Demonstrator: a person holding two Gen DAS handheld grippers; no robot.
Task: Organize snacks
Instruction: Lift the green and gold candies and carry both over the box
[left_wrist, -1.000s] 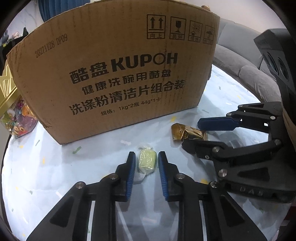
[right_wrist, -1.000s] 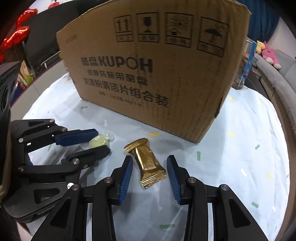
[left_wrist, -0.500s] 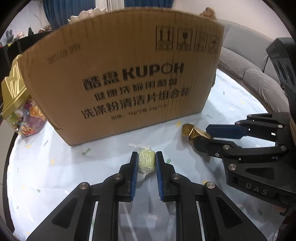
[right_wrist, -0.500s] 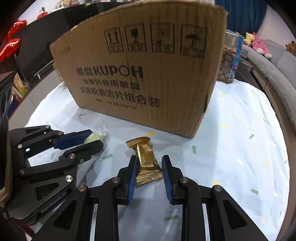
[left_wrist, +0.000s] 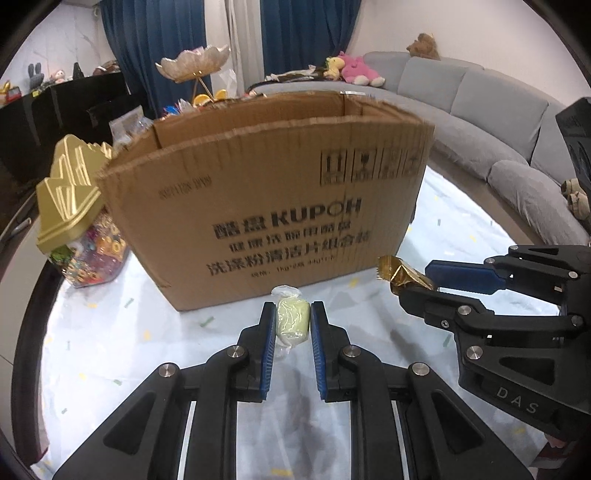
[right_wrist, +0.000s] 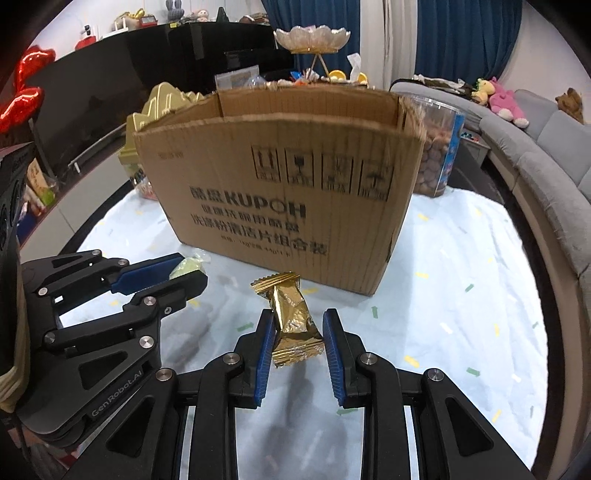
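My left gripper (left_wrist: 293, 321) is closed on a pale green candy (left_wrist: 292, 320) in a clear twisted wrapper, both blue pads pressed flat against its sides, the wrapper ends sticking out ahead of and behind the fingertips. The gripper points forward and downward, tilted toward the table (left_wrist: 110, 332) with its white, confetti-patterned cloth, and the candy hangs clear of that surface. My right gripper (right_wrist: 299, 330) is closed on a gold foil snack packet (right_wrist: 293, 317), gripped across its lower half; the packet stands nearly upright between the pads, its crimped top leaning slightly left. This gripper is likewise angled downward, with the packet off the cloth. The two grippers are side by side, close together but not touching: from the left camera the right one sits just to the right at about the same level, fingers aimed left. Directly ahead of both fingertips stands an open cardboard box (left_wrist: 266, 206), printed face toward me, top flaps up. To the left of the box is a gold-lidded jar (left_wrist: 79, 229) of coloured sweets; behind its right corner, a clear tub of nuts (right_wrist: 437, 147).
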